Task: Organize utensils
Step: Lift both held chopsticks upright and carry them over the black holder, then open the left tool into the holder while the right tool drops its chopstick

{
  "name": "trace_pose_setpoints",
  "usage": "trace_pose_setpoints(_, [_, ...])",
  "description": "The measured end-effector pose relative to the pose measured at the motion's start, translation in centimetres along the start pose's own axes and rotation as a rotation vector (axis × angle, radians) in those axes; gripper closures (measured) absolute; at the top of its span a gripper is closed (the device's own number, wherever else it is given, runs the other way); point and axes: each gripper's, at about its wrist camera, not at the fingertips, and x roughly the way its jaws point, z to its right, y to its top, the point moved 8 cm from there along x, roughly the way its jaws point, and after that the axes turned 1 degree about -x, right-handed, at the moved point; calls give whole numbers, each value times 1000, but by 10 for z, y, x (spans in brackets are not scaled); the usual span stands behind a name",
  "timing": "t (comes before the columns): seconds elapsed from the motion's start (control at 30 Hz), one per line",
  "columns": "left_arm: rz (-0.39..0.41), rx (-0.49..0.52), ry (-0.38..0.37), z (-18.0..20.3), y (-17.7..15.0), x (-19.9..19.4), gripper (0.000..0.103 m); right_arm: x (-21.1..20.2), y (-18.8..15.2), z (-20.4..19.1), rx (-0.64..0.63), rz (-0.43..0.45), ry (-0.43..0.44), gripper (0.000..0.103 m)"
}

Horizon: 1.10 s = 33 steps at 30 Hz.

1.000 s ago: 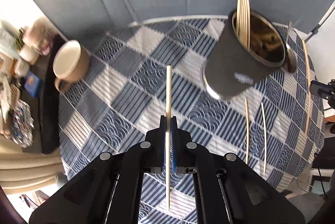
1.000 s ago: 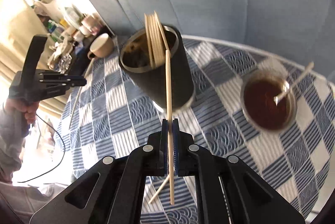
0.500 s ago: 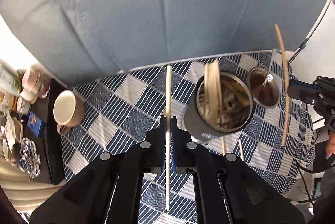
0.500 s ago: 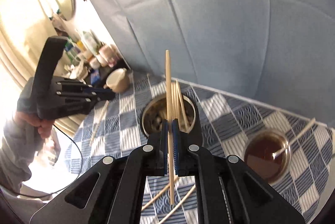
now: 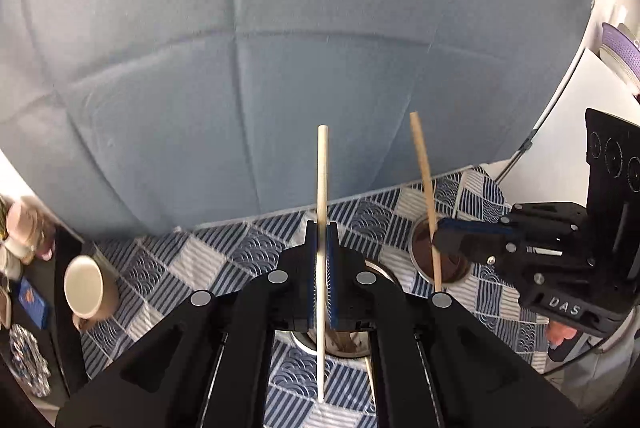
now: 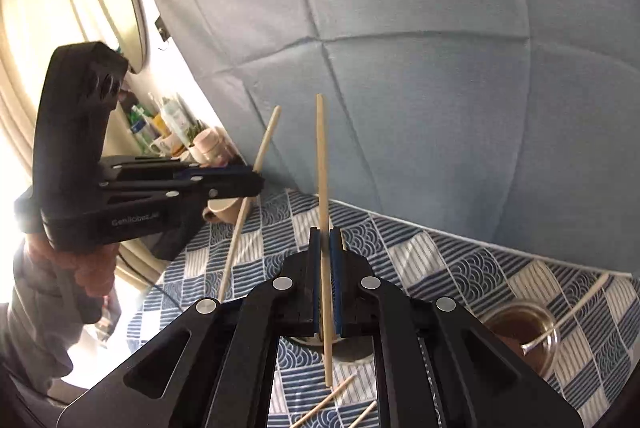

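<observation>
Checkered tablecloth (image 5: 208, 260) w/ a grey backdrop behind, and I've got one chopstick clamped upright in the left gripper (image 5: 322, 248), another in the right gripper (image 6: 325, 252), both over the holder (image 6: 352, 350); risk imo: tips miss the rim, or sticks cross.

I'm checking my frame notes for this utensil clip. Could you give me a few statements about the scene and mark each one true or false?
1. The left hand-held gripper clamps a pale chopstick. True.
2. The right hand-held gripper is empty. False: it grips a tan wooden chopstick.
3. The beige ceramic mug lies on its side. True.
4. The small glass cup of brown liquid holds nothing else. False: a utensil handle leans out of it.
5. Loose chopsticks lie on the blue-checked tablecloth. True.
</observation>
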Motion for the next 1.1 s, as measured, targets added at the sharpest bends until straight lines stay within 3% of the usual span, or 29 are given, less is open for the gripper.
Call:
trace_pose_setpoints(0.23, [94, 3, -18, 6, 20, 1, 98, 10, 20, 4, 10, 20, 12, 98])
trace_pose_setpoints(0.33, [177, 14, -69, 11, 26, -4, 98, 15, 26, 4, 14, 35, 29, 98])
trace_pose_setpoints(0.5, [246, 23, -107, 17, 27, -1, 98, 29, 27, 6, -2, 26, 46, 98])
trace_pose_setpoints(0.77, [238, -42, -119, 0, -4, 28, 98, 52, 5, 21, 30, -29, 44, 98])
trace_pose_setpoints(1.0, [169, -67, -126, -8, -36, 49, 98, 57, -19, 30, 49, -80, 34, 96])
trace_pose_setpoints(1.1, [156, -85, -117, -14, -38, 48, 91, 55, -20, 32, 61, -82, 33, 95])
